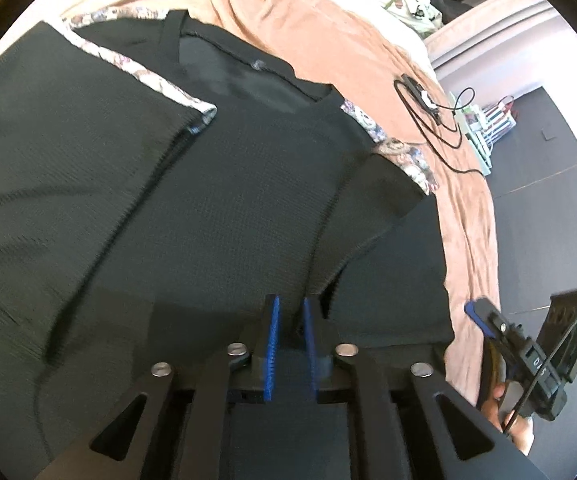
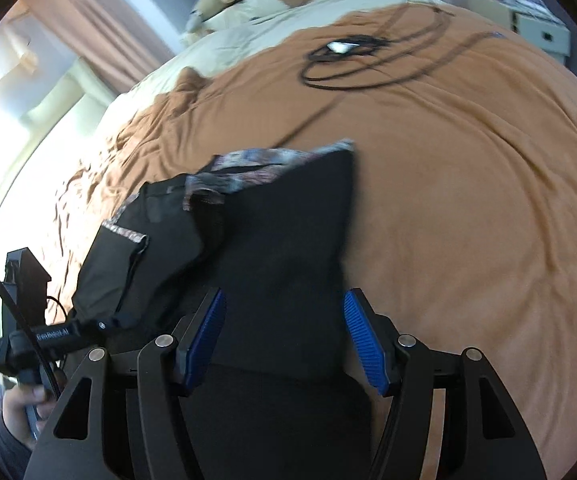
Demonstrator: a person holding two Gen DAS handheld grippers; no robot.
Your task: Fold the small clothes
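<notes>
A black T-shirt (image 1: 224,184) of fine ribbed or waffle knit lies on a rust-orange, softly creased blanket (image 1: 328,36) over a bed. It has a V-shaped neckline, and strips of pale floral print run along the shoulder seams (image 1: 156,80); one sleeve side is folded in over the body, its hem edge straight.

The left gripper (image 1: 288,312) points down at the shirt's lower part. Its blue ribbed pads (image 1: 273,344) stand a narrow gap apart with black cloth showing in that gap; whether they pinch the cloth I cannot tell. The right gripper (image 2: 284,308) has its blue pads (image 2: 362,340) spread wide, the shirt's folded black edge lying between them without touching either pad, as far as the blurred view shows.

A black cable (image 2: 340,64) loops on the blanket beyond the shirt around a small white device. White lettering on the left gripper's body (image 2: 54,336) in the right wrist view reads roughly "GenRobot.AI"
</notes>
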